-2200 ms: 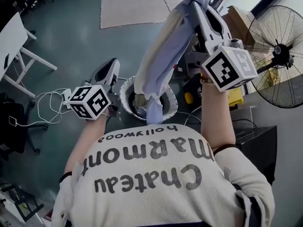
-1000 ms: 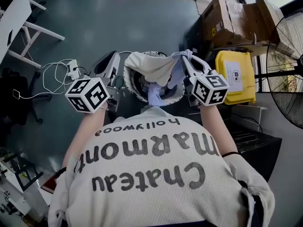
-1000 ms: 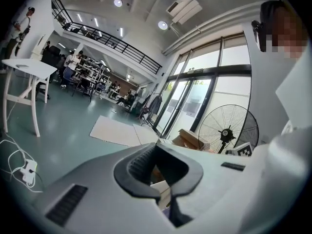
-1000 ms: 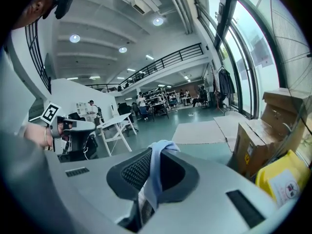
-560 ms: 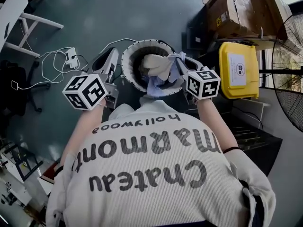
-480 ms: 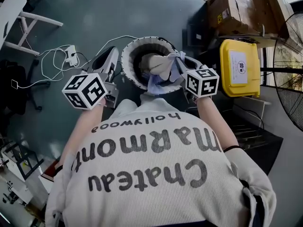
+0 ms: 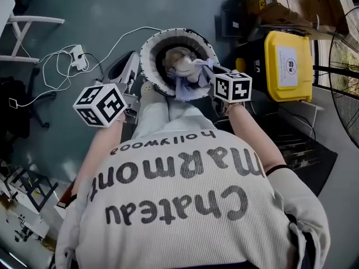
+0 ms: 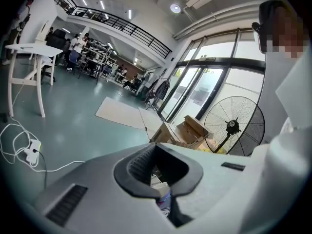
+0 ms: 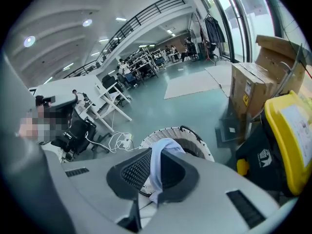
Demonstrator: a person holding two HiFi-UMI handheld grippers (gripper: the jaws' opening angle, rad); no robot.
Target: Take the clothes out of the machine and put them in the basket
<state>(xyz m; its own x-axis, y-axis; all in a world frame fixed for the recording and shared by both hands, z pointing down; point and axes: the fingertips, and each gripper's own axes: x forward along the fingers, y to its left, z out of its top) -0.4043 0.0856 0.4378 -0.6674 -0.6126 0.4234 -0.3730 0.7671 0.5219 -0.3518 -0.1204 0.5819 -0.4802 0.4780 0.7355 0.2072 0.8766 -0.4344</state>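
Note:
The white woven basket (image 7: 150, 45) stands on the floor in front of the person's knees. A cream garment (image 7: 178, 58) and a light blue garment (image 7: 188, 83) lie bunched inside it. My right gripper (image 7: 208, 68) reaches over the basket's right rim and is shut on the light blue garment (image 9: 157, 162), which runs up between its pads (image 9: 131, 172). In the right gripper view the basket (image 9: 170, 130) shows just beyond the jaws. My left gripper (image 7: 133, 67) hangs beside the basket's left rim, jaws shut, holding nothing (image 8: 158, 179).
A yellow bin (image 7: 286, 58) and cardboard boxes (image 7: 280, 1) stand right of the basket, with a large floor fan (image 7: 350, 43) beyond. A power strip with white cables (image 7: 76, 55) lies on the floor at the left, near white table legs (image 7: 25, 21).
The right gripper has come down from high above the basket to its rim, and the long hanging garments have sunk and bunched inside it. The left gripper dropped slightly.

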